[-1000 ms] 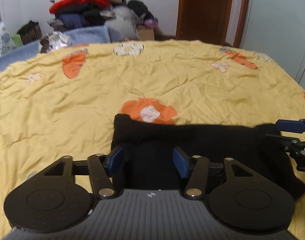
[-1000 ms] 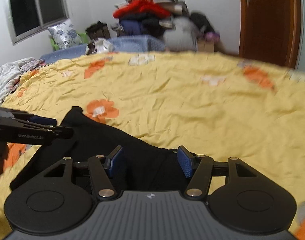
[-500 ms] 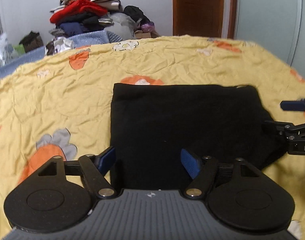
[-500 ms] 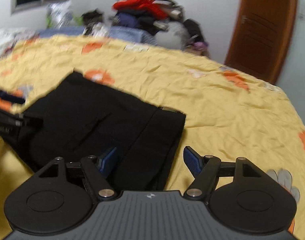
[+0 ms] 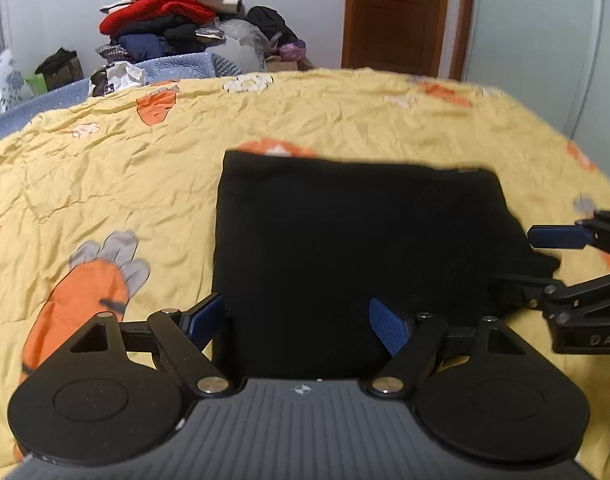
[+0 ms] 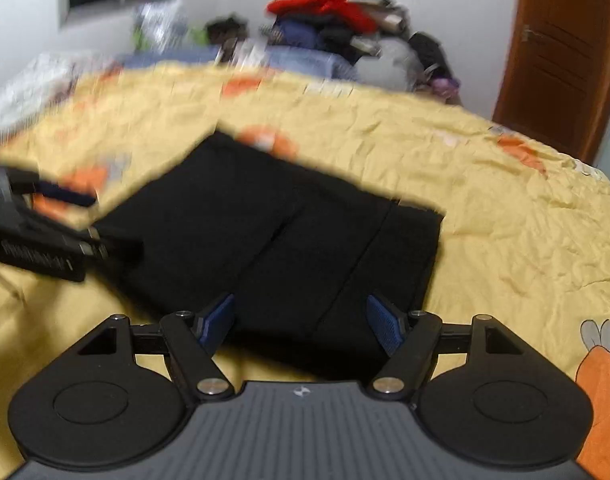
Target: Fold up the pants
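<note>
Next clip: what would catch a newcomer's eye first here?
The black pants stand out first, lying folded into a neat rectangle in the middle of the yellow bedspread with its orange carrot prints. The left gripper and right gripper are both open at the near edge. Beyond the bed, a clothes pile rises against the wall.

Left gripper [image 5: 299,320] fingers spread wide — right gripper [image 6: 301,322] same, holding nothing.
</note>
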Available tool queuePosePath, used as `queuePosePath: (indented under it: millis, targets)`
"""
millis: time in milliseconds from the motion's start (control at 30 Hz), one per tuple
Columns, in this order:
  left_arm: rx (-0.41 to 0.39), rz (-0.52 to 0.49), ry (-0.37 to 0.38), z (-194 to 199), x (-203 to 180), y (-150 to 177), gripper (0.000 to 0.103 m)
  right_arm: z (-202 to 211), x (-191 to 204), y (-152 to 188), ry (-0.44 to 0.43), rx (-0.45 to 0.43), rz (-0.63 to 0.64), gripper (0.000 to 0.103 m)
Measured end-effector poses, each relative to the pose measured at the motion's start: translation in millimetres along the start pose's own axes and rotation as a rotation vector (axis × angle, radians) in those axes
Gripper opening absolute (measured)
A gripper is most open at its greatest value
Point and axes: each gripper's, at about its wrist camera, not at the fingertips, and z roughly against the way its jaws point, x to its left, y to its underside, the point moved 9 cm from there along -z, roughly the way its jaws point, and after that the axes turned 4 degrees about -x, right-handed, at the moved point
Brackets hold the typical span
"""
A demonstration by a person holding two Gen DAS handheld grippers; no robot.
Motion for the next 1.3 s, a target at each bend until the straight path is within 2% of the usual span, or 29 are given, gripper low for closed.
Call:
queuePosePath:
  millis: [67, 167, 200, 267, 333, 367, 433, 500, 567, 633, 700, 767, 800, 833, 900, 933, 1000, 1033, 1167, 1233, 1300]
  targets:
    - [0.007, 0.008, -0.018, -10.3, 0.0, -9.8, 0.082, -0.4, -6.2, -13.6, 0.024, -0.05, -0.026, 0.073]
    - [0.013, 0.012, -0.024, -22.4, -5.9, -21.5, 0.082, -14.6, -13.3, -26.0, 0.117, -0.062, 0.032, 0.073]
    - [0.009, 0.015, -0.025, -24.9, -9.0, -24.4, 0.082, -19.2, -13.4, -28.9, 0.116, -0.067, 0.035, 0.073]
    - [0.005, 0.0, -0.016, -31.3, -19.1, -27.3, 0.082, -31.9, -14.5, -34.0, 0.05, -0.068, -0.015, 0.073]
    - [0.044, -0.046, -0.04, -42.1, -28.6, -20.2, 0.084, -48.1, -23.8, -36.6, 0.001, -0.043, -0.086, 0.072]
    - [0.066, -0.078, -0.022, -45.5, -35.8, -15.3, 0.084, -57.9, -32.7, -33.8, 0.019, -0.011, -0.094, 0.072]
    - [0.044, -0.127, -0.005, -40.5, -45.6, -13.4, 0.085, -76.6, -56.6, -23.3, 0.124, 0.04, -0.057, 0.082]
    - [-0.007, -0.154, -0.013, -34.2, -48.2, -18.4, 0.091, -61.7, -71.3, -28.1, 0.072, -0.031, -0.17, 0.082]
    - [-0.023, -0.159, -0.029, -39.2, -48.0, -24.0, 0.096, -44.0, -88.7, -32.1, 0.082, -0.102, -0.235, 0.082]
    - [0.009, -0.151, -0.045, -52.6, -48.5, -29.1, 0.095, -40.2, -105.0, -33.4, 0.021, -0.109, -0.312, 0.082]
    - [0.028, -0.128, -0.037, -63.1, -51.6, -37.6, 0.095, -46.3, -119.5, -31.8, -0.089, -0.095, -0.454, 0.081]
    - [0.015, -0.102, -0.017, -70.0, -55.1, -46.3, 0.095, -58.1, -129.7, -28.3, -0.191, -0.068, -0.581, 0.066]
    - [0.016, -0.097, -0.026, -74.2, -56.9, -49.1, 0.095, -63.4, -132.2, -25.3, -0.209, -0.048, -0.618, 0.052]
    - [0.016, -0.095, -0.038, -78.7, -58.1, -51.7, 0.095, -68.3, -132.1, -25.5, -0.219, -0.036, -0.627, 0.049]
    - [0.016, -0.094, -0.046, -88.3, -63.2, -54.9, 0.095, -75.9, -125.9, -28.8, -0.219, -0.021, -0.571, 0.045]
    - [0.021, -0.092, -0.047, -92.8, -65.5, -55.7, 0.095, -79.8, -122.0, -29.6, -0.2, -0.01, -0.539, 0.033]
    - [0.01, -0.085, -0.043, -98.8, -69.2, -57.1, 0.095, -86.4, -122.5, -32.5, -0.139, 0.002, -0.486, 0.018]
    - [0.001, -0.084, -0.044, -102.0, -70.9, -57.9, 0.096, -89.0, -125.7, -32.8, -0.11, 0.003, -0.469, 0.014]
    - [0.004, -0.057, -0.052, -108.9, -71.5, -59.9, 0.093, -94.0, -126.3, -32.7, -0.038, 0.011, -0.409, 0.014]
    - [-0.003, -0.048, -0.032, -102.0, -71.4, -60.0, 0.092, -81.7, -125.3, -32.2, 0.004, -0.009, -0.382, 0.014]
    - [-0.007, -0.062, -0.029, -95.3, -69.9, -57.3, 0.093, -61.0, -122.8, -35.8, 0.089, -0.056, -0.344, 0.014]
